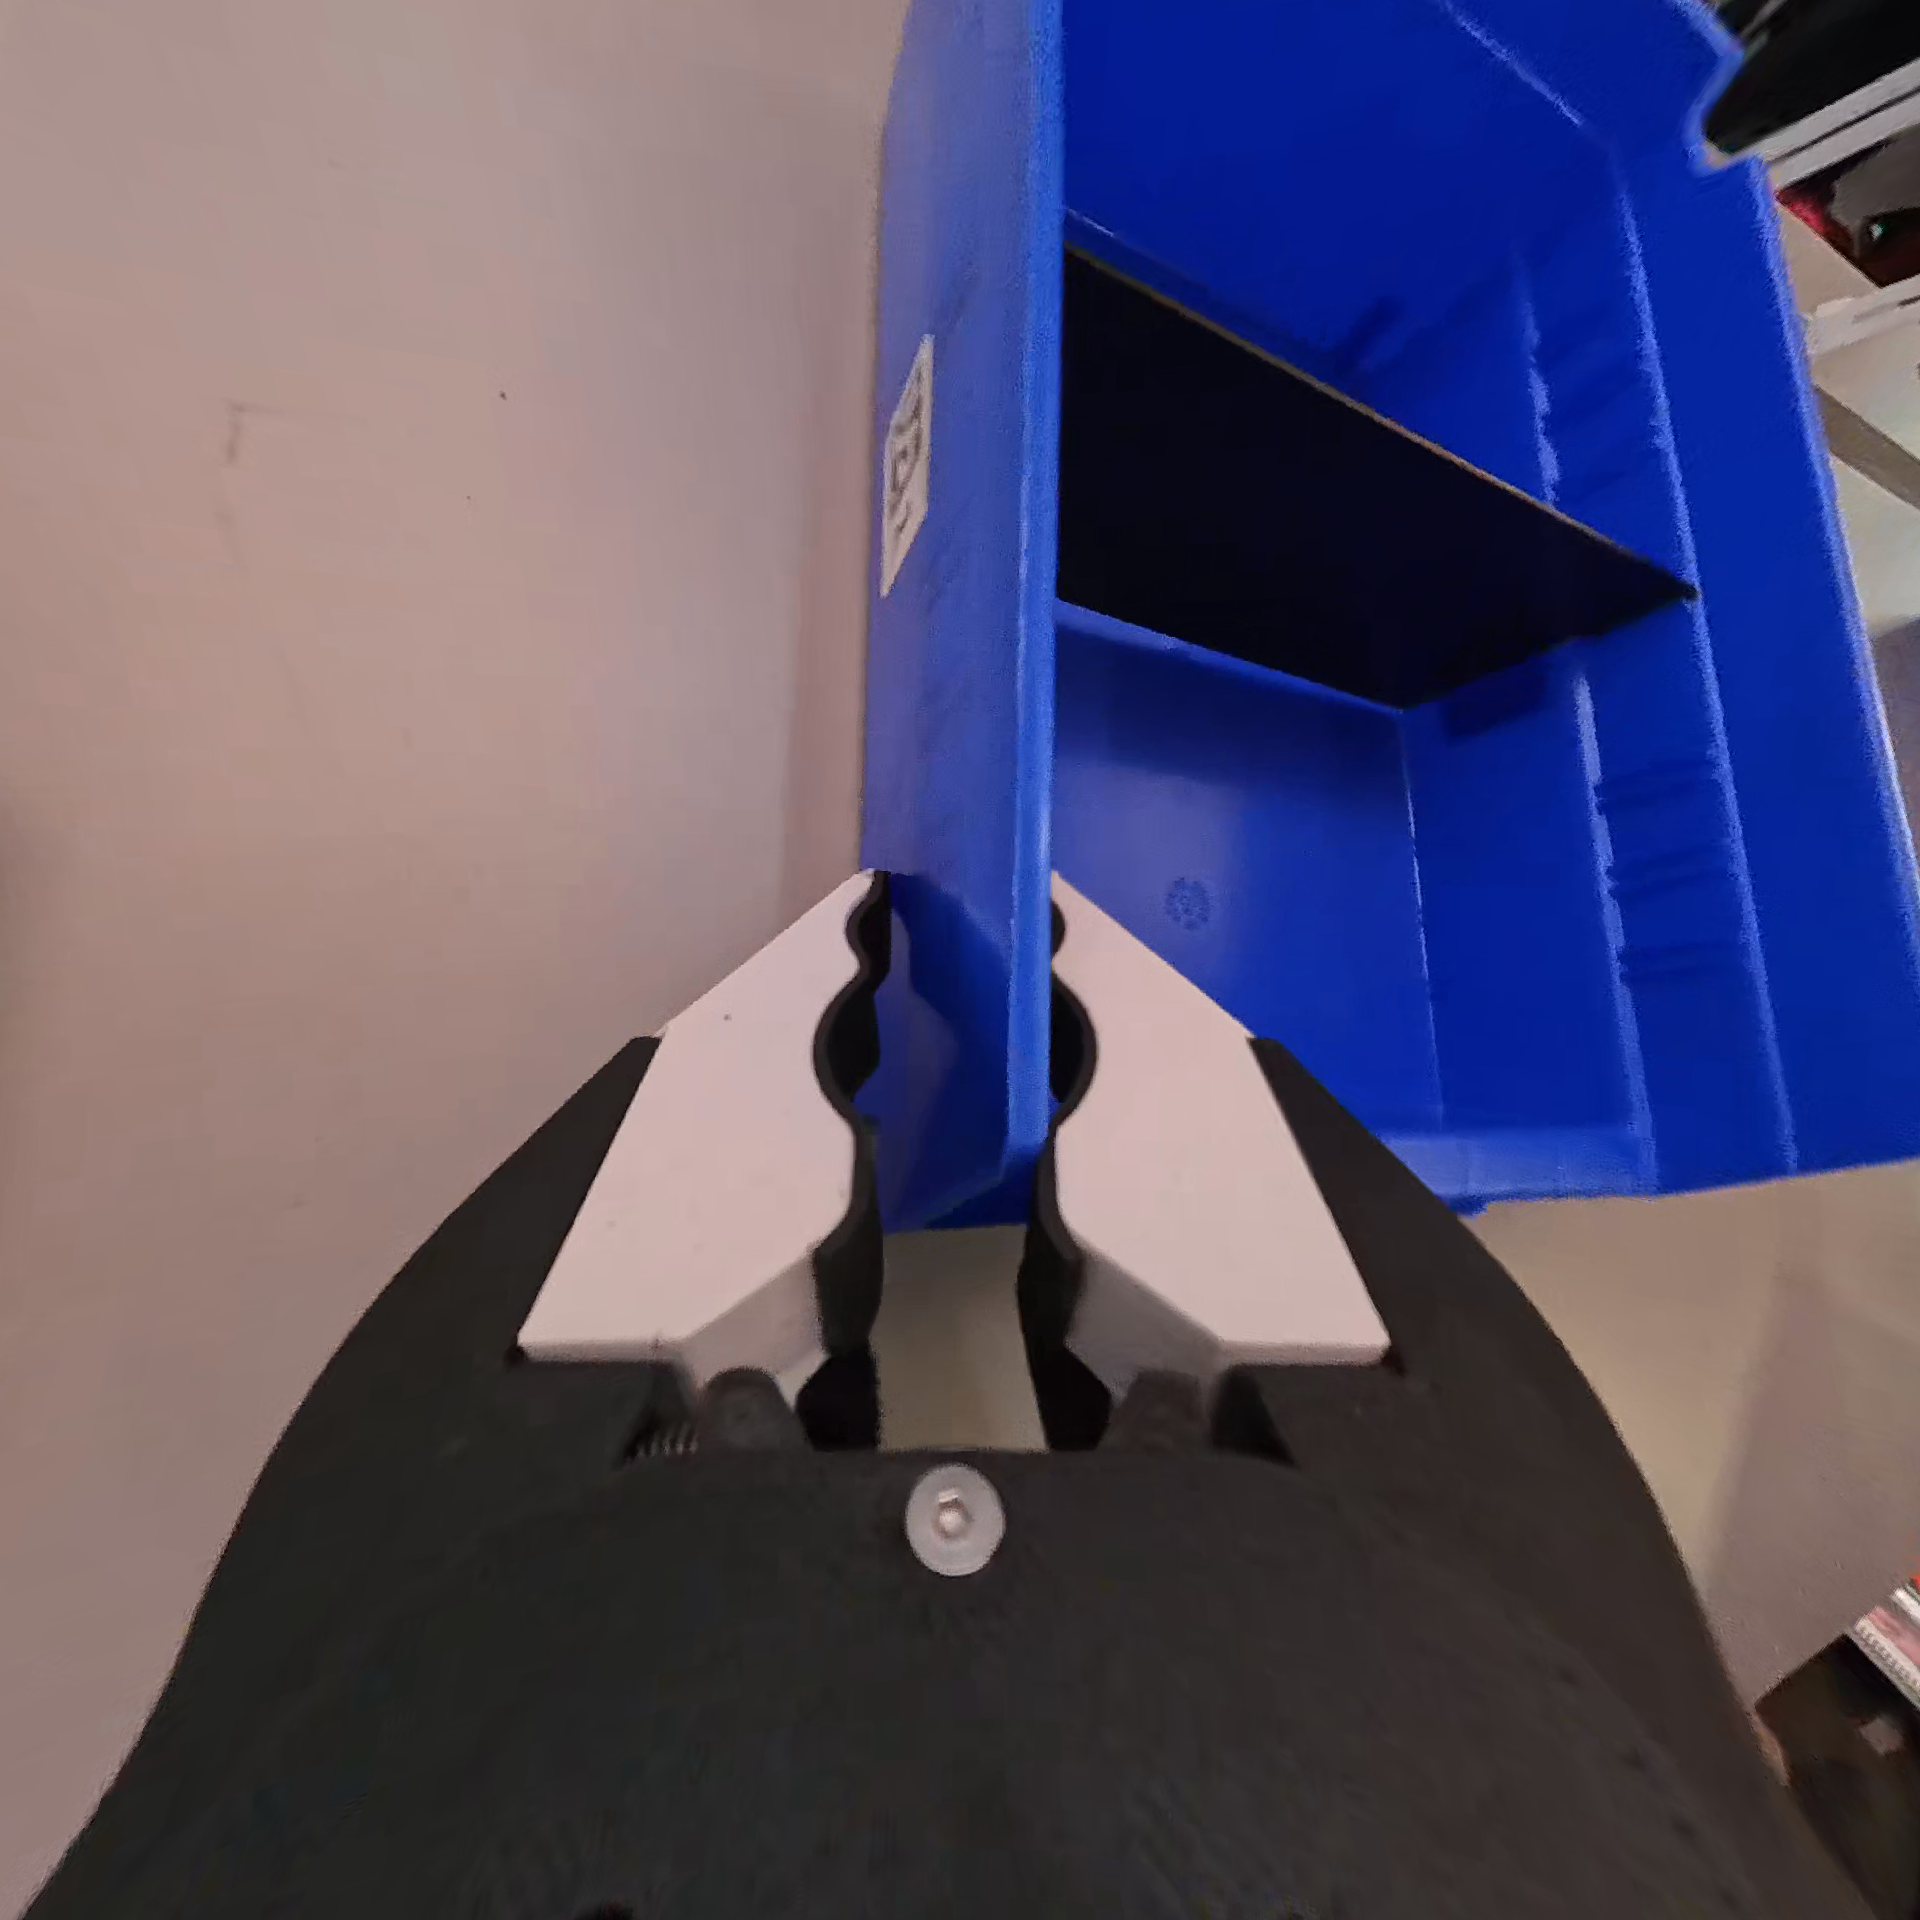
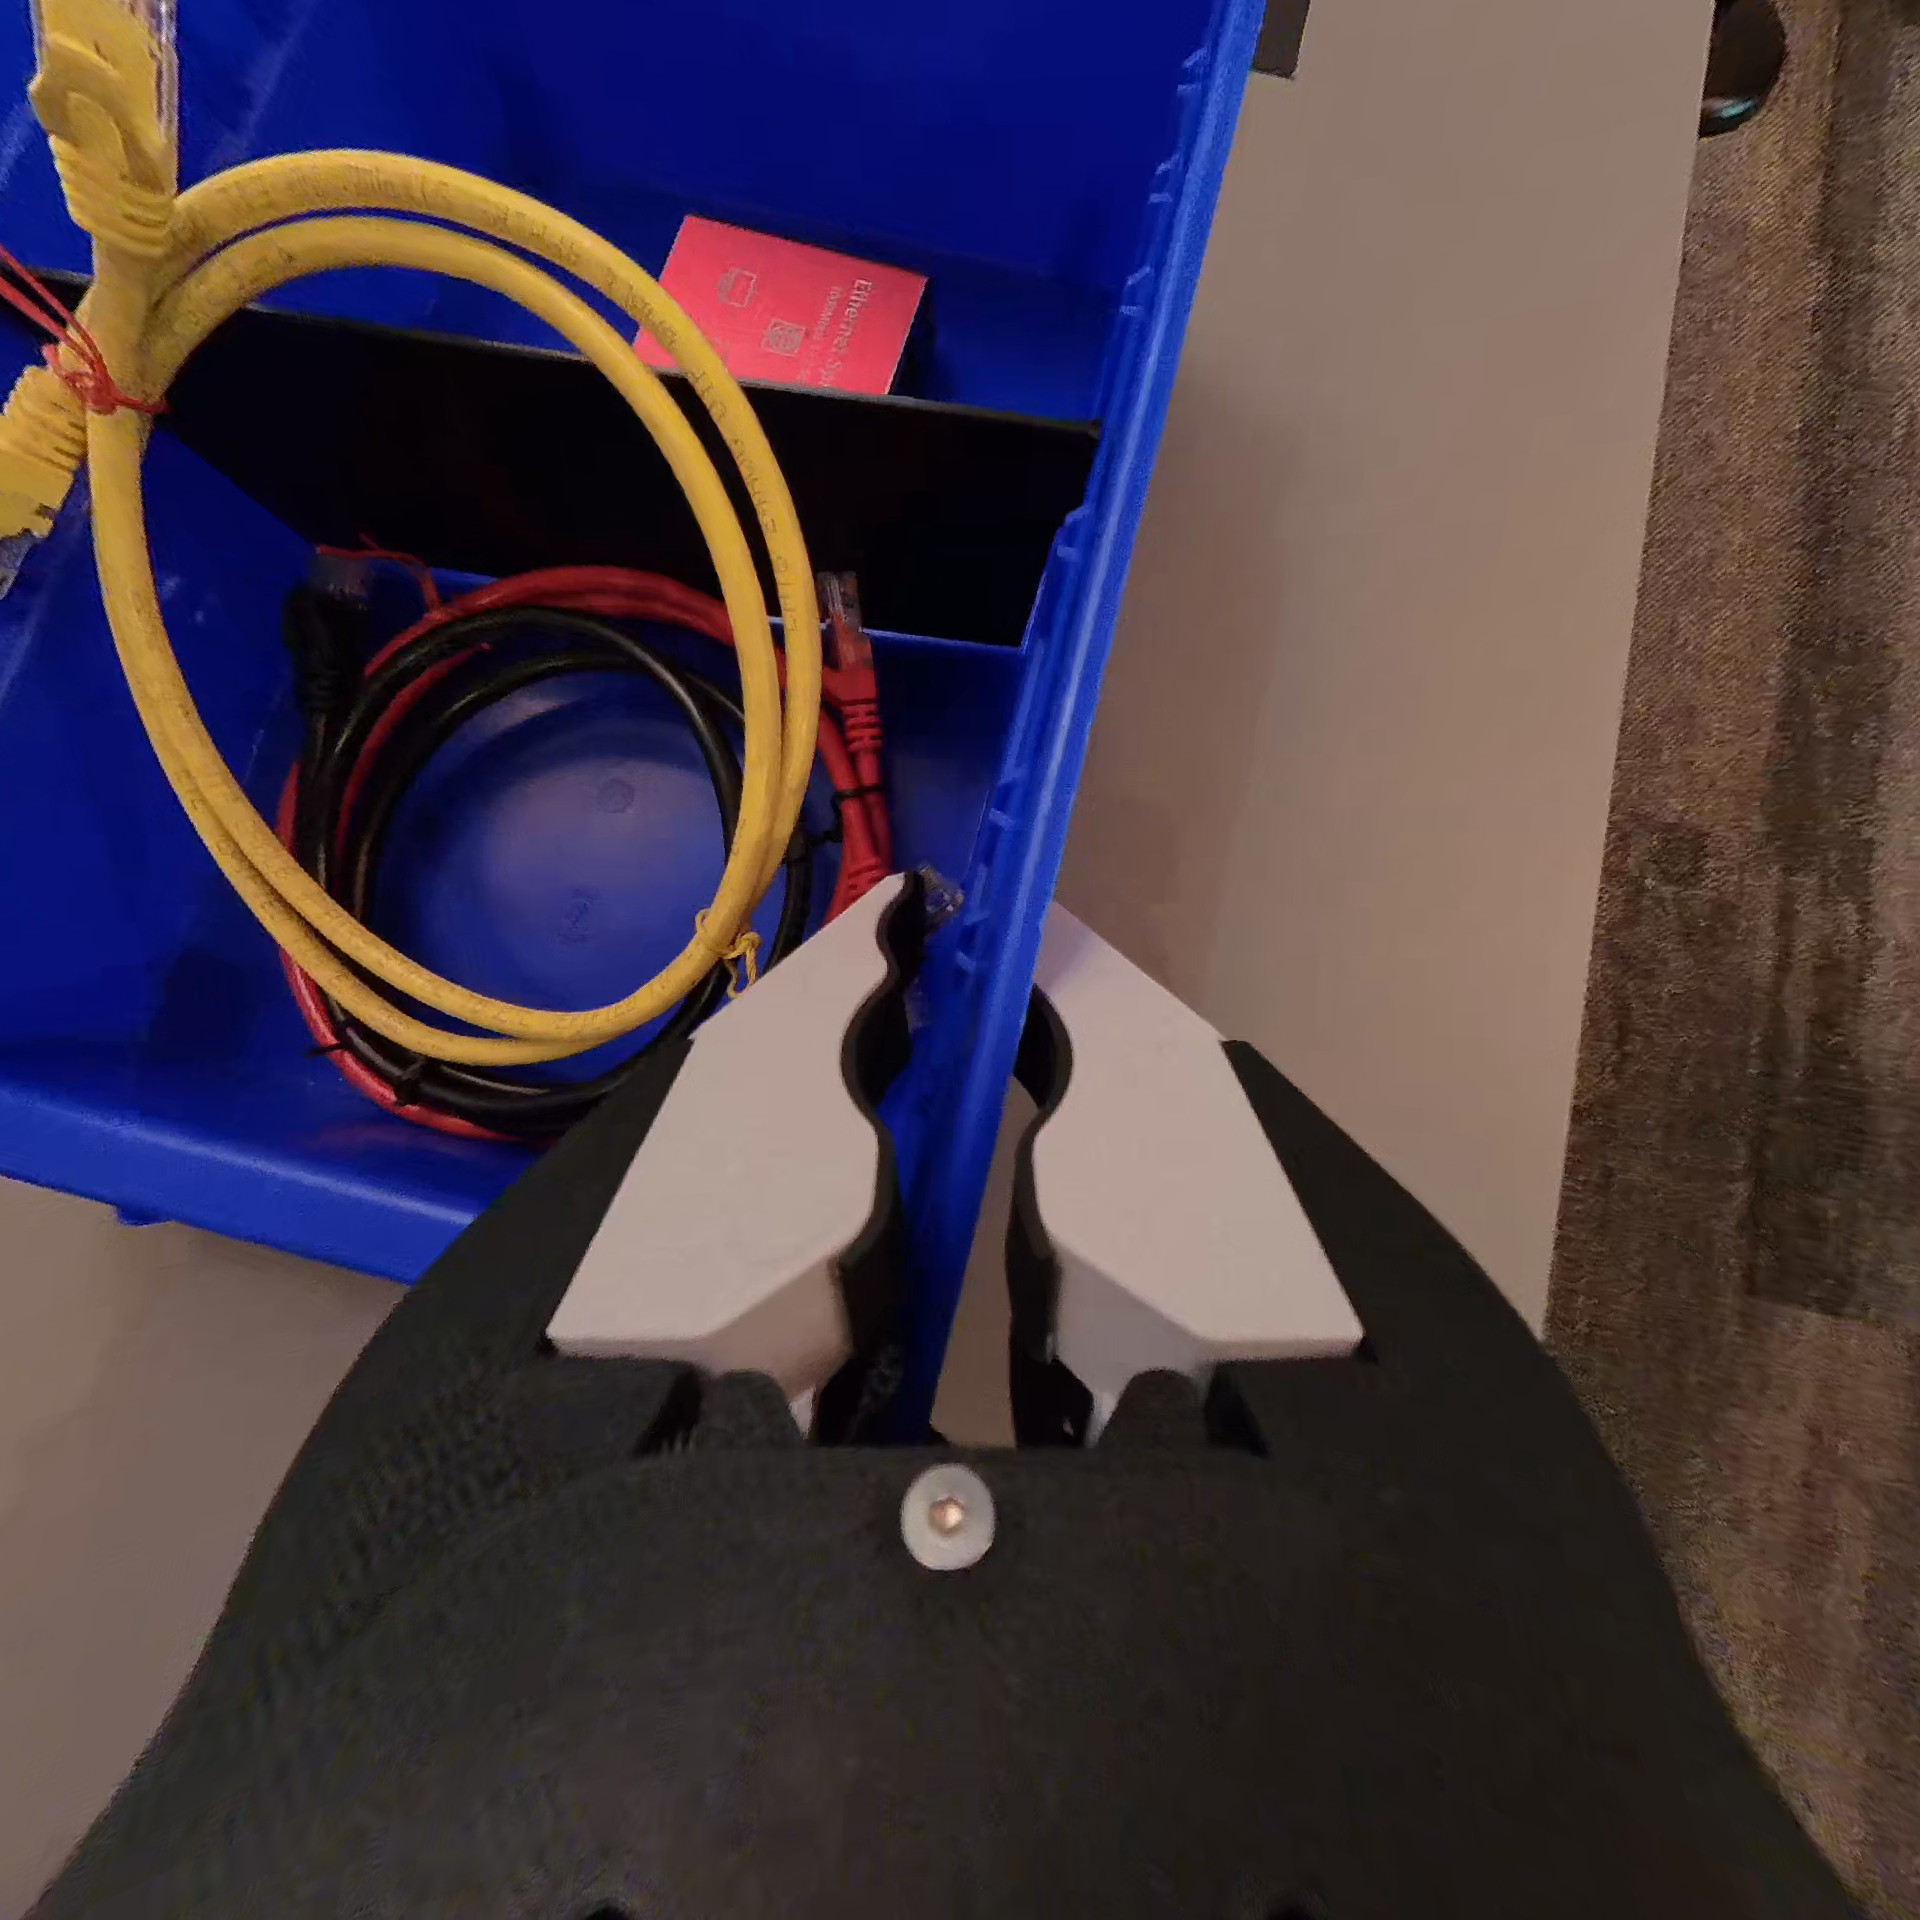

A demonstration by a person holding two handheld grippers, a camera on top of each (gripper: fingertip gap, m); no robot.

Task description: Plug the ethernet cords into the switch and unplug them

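Observation:
A blue plastic bin [image 1: 956,727] stands on a beige surface. My left gripper [image 1: 971,904] is shut on the bin's left wall, one finger outside and one inside. My right gripper [image 2: 977,904] is shut on the bin's right wall [image 2: 1122,520] in the same way. In the right wrist view, a coiled yellow ethernet cord [image 2: 769,582] lies over a red cord [image 2: 862,748] and a black cord [image 2: 322,665] in the near compartment. A clear plug sits by my right gripper's inner fingertip. No switch shows in either view.
A black divider [image 2: 623,457] splits the bin; it also shows in the left wrist view [image 1: 1299,499]. A pink card or box [image 2: 790,307] lies behind it. A white sticker [image 1: 906,468] is on the bin's outer left wall. Brown carpet [image 2: 1766,831] lies to the right. Left tips to right tips: about 90 cm.

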